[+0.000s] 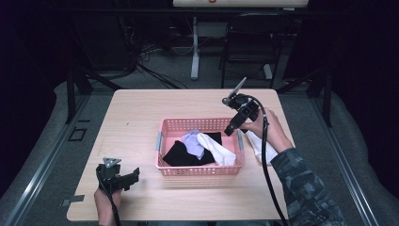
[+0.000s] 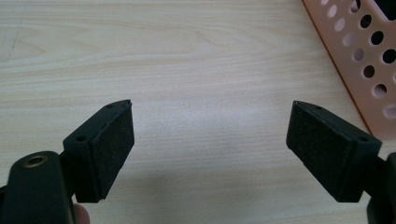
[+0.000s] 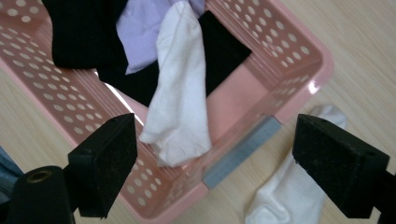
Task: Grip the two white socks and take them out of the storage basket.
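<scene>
Nearest the person, the left gripper (image 1: 134,175) rests low over the table (image 2: 196,70) with its jaws wide apart and nothing but bare wood between them; the pink basket (image 2: 369,70) stands off to the outer side of one jaw, apart from it. The right gripper (image 3: 215,154) hangs above the basket's end wall (image 3: 261,135), jaws spread wide and gripping nothing. Between them, and below, a white sock (image 3: 180,107) lies draped inside the basket, its toe just short of the near rim. Under the right-hand jaw a second white sock (image 3: 289,193) lies on the table just outside the basket. Beyond the jaws, a lilac sock (image 3: 140,32) and black socks (image 3: 84,32) lie heaped in the basket.
</scene>
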A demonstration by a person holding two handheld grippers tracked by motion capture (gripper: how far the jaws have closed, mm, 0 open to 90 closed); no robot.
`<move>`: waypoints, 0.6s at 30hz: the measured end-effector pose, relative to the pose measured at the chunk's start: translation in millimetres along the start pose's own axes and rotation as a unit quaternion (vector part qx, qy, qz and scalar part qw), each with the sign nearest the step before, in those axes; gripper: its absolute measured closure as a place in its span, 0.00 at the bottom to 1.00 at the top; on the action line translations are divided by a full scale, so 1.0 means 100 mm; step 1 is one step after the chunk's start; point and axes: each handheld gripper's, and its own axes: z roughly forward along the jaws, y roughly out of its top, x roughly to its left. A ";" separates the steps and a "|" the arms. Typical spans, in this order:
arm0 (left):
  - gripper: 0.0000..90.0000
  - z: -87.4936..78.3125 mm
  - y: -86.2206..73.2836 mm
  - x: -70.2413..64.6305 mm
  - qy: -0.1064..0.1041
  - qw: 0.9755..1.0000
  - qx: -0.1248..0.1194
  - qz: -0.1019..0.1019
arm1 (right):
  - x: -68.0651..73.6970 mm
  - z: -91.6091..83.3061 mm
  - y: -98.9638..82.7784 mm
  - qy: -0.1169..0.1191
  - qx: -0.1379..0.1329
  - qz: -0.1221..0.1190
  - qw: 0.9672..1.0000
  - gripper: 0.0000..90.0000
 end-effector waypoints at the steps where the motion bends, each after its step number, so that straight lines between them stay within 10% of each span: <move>1: 0.17 0.00 0.00 0.00 0.000 1.000 0.000 -0.001 | 0.04 0.04 0.04 0.000 0.000 -0.008 1.000 0.13; 18: 0.17 0.00 0.00 0.01 -0.004 1.000 -0.003 -0.004 | 0.27 0.46 0.20 0.015 -0.004 -0.036 0.999 0.25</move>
